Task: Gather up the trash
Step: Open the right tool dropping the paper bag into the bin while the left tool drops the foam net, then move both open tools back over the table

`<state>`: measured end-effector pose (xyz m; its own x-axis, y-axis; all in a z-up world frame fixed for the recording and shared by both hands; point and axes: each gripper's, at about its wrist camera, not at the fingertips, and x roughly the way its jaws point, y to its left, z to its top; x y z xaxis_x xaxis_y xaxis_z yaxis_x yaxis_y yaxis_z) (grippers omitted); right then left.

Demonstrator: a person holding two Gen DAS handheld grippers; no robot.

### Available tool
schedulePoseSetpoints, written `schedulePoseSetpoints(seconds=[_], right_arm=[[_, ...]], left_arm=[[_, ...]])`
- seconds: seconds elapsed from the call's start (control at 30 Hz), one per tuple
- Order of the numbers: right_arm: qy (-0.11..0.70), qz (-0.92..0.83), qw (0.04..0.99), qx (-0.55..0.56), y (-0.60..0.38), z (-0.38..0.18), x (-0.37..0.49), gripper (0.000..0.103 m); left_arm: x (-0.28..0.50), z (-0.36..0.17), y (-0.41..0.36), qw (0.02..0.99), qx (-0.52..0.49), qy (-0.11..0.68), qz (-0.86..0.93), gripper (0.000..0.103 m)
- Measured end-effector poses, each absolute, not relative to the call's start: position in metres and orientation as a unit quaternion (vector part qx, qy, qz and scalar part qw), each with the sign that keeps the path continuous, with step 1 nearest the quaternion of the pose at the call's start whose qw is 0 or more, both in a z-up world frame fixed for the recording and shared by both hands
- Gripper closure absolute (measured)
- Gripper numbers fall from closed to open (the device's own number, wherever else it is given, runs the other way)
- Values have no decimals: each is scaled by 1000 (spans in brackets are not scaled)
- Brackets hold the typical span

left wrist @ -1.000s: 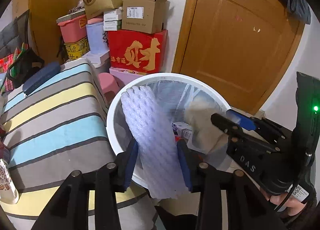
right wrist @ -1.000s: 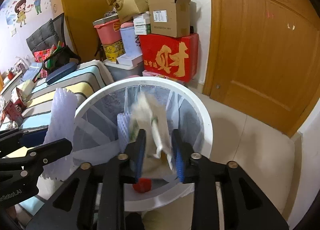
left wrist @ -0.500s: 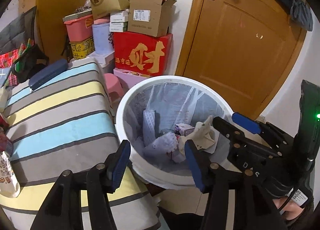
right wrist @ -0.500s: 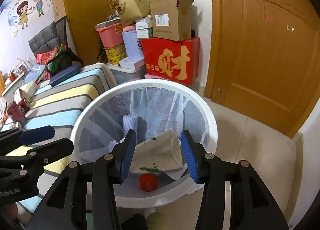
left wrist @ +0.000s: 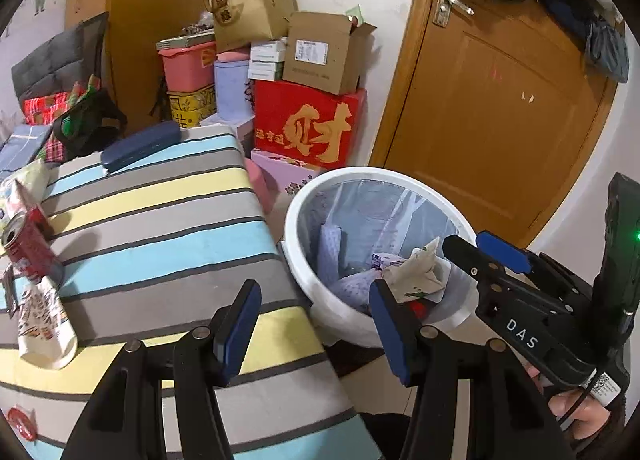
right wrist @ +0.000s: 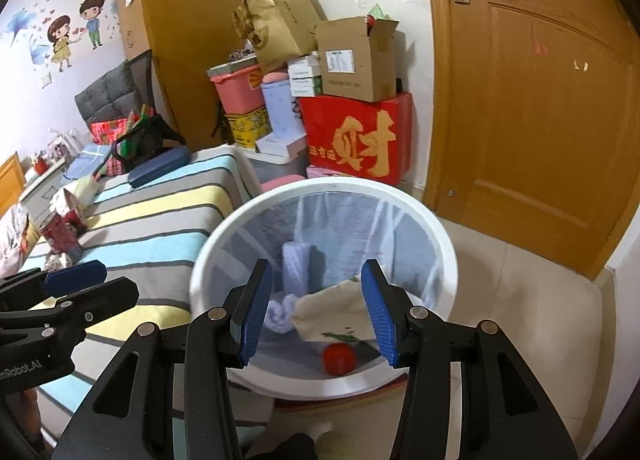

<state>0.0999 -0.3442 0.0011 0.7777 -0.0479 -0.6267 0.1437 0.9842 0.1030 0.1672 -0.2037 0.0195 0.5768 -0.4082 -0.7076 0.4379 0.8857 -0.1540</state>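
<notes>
Your left gripper hangs with its ribbed blue pads spread apart and nothing between them, over the edge of the striped cloth where it meets the bin. Your right gripper is likewise parted and empty, its flat blue pads framing the mouth of the round white plastic trash bin, which stands on the floor just beside the cloth-covered surface and is lined with a thin, translucent plastic bag. Inside the bin the collected trash lies in a loose heap: a dimpled, pale lilac foam net sleeve stands on end against the liner with its lower part bunched up, a creased cream paper wrapper with green print lies slanted across it, and a small, smooth red ball-shaped object sits at the bottom near the front wall. From the left wrist view a small printed carton shows beside the wrapper. Still on the soft cloth, banded in grey, light blue and yellow, are a red metal drink can standing with its top open, a limp printed snack pouch lying flat just in front of it, and a round red bottle cap at the near corner. A long, dark blue rounded case lies at the far end of the cloth. Beyond it, cardboard boxes are stacked on a glossy red box next to the panelled wooden door.
</notes>
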Motion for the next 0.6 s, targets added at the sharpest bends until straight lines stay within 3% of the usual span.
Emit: schedulePoseSetpoints(seconds=[0.6], right_arm=[[304,17,950,65,-277,9,96,55]], left_arm=[[135,34,-96,923,-7,357,-141,47]])
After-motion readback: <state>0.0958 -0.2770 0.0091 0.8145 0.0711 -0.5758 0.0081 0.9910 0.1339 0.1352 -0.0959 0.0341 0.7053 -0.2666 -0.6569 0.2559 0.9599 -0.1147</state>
